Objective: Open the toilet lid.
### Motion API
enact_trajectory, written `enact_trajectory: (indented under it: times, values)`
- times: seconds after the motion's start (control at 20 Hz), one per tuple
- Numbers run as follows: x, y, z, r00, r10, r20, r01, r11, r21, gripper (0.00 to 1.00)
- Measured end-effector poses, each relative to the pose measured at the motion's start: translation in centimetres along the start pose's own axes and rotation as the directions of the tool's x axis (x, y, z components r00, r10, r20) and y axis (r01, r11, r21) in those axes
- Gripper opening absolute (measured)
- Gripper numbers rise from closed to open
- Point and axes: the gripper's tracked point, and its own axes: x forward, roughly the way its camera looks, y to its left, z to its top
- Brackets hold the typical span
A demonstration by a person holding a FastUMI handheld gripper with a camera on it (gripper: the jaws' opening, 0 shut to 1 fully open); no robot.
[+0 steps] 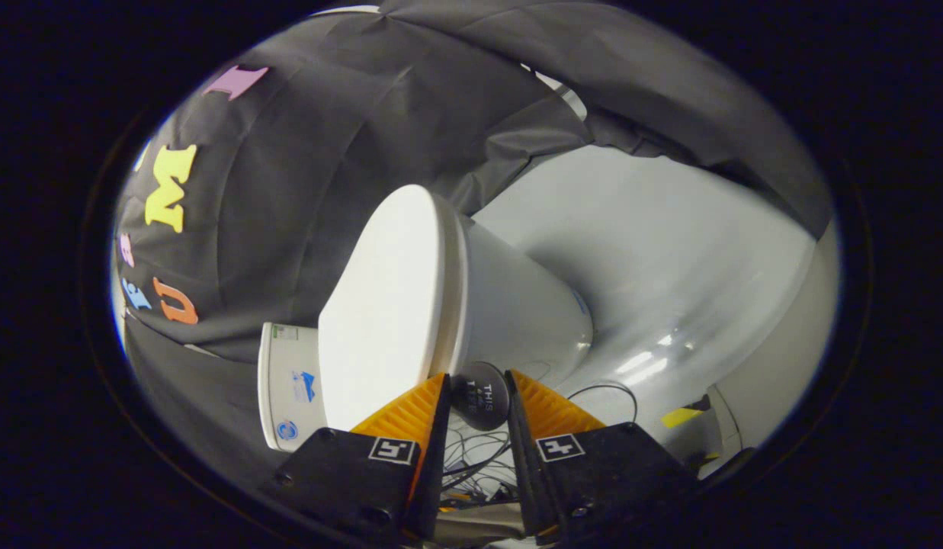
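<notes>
gripper (476, 381) parted, dark round disc (480, 395) between its fingers, closed toilet lid (387, 305) just ahead

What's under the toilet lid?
The lid is shut, so the inside stays hidden. Under it I can see just the rim of the seat and the white bowl. The gripper is open, its fingers around a dark round disc.

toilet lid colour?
White, plain, no pattern: the toilet lid in the gripper view, just ahead of the open gripper.
</notes>
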Motion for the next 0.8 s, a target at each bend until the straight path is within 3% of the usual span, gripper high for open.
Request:
enact_trajectory:
  times: [0.25,0.55,0.7,0.8]
  values:
    - [-0.1,0.2,0.5,0.997,0.076,0.004,-0.076,0.993,0.089,0.32]
    - [-0.6,1.0,0.5,0.999,0.041,-0.003,-0.041,0.995,0.094,0.26]
    - [-1.0,1.6,0.7,1.000,0.024,0.014,-0.025,0.993,0.114,0.14]
    - [-1.0,2.1,0.8,1.000,-0.007,0.023,0.004,0.992,0.127,0.12]
